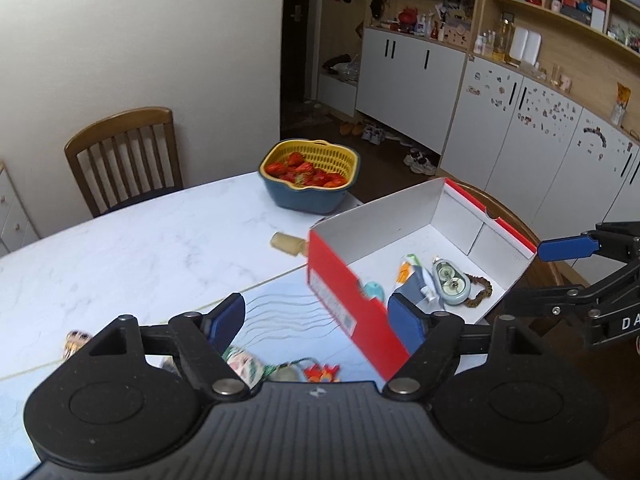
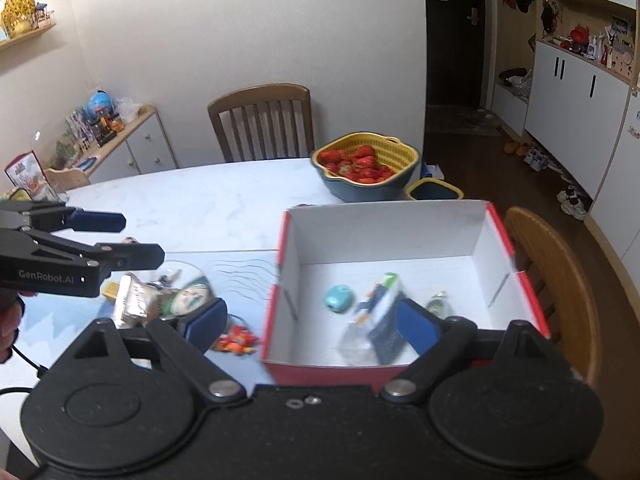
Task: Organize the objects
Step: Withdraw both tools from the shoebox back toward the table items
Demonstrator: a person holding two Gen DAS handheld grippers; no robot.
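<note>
Left gripper [image 1: 318, 322]: jaws spread, empty, above the surface [image 1: 140, 248]. Right gripper [image 2: 312, 326]: jaws spread, empty, over red shoebox [image 2: 400, 232]. Box holds teal item [image 2: 339, 298], correction tape [image 1: 450, 282], blurred packets. Beyond: basket of strawberries [image 1: 310, 170].

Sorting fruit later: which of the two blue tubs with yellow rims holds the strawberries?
The bigger tub on the table, heaped with strawberries. The small tub behind the box shows none.
</note>
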